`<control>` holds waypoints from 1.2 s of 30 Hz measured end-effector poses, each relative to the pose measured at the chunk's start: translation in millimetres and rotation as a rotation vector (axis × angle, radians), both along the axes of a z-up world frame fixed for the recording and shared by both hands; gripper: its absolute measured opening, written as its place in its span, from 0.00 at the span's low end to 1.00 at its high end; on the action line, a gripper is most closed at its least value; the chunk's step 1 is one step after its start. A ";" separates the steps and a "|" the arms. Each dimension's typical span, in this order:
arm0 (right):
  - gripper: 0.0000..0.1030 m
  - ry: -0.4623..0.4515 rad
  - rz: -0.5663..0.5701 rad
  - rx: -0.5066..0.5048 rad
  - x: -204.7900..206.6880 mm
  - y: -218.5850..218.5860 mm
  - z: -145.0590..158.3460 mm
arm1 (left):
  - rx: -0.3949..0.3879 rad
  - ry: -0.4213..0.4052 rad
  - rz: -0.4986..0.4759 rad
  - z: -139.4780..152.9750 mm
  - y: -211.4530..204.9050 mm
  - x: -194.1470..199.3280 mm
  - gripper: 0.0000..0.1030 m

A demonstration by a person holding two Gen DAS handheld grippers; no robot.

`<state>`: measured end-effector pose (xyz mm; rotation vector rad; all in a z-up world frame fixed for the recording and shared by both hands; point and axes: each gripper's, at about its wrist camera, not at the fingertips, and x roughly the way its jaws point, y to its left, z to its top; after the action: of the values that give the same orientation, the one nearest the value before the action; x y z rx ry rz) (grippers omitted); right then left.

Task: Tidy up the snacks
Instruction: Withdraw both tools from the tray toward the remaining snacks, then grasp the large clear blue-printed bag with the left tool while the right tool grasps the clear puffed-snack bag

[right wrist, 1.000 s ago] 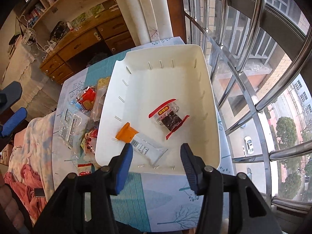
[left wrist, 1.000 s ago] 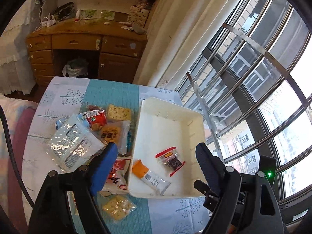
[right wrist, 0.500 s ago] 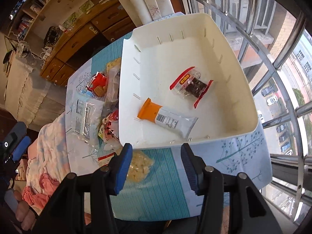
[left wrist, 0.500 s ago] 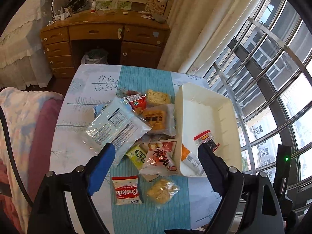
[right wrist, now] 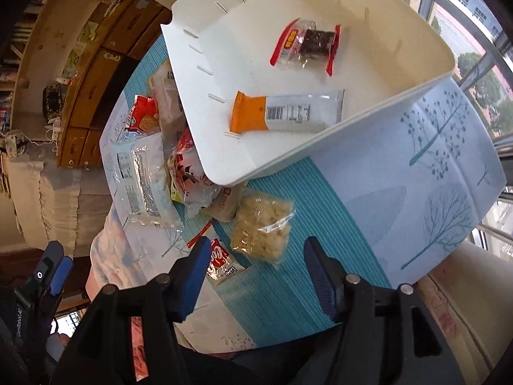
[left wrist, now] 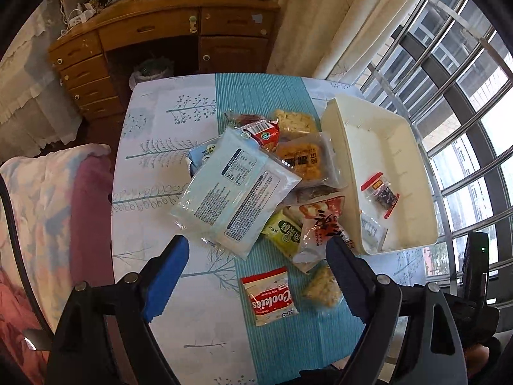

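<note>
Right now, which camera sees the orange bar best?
The right wrist view: the orange bar lies whole and close inside the bin. In the left wrist view the bin's wall hides most of it, leaving a pale end.

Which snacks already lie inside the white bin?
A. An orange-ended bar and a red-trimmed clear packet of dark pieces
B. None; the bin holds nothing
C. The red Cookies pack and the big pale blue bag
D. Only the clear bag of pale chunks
A: in the right wrist view the white bin holds just the orange-ended bar and the red-trimmed packet; every other snack lies outside on the table.
</note>
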<state>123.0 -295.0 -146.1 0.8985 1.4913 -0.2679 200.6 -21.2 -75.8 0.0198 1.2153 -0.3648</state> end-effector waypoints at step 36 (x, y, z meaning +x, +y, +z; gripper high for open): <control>0.64 0.197 0.101 -0.152 42.9 59.2 -82.9 | 0.293 0.291 -0.217 -187.7 -74.9 111.2 1.00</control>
<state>165.9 -235.8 -228.9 0.6888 1.6684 -0.3988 311.8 -96.2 -263.5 0.3647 1.5523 -0.3846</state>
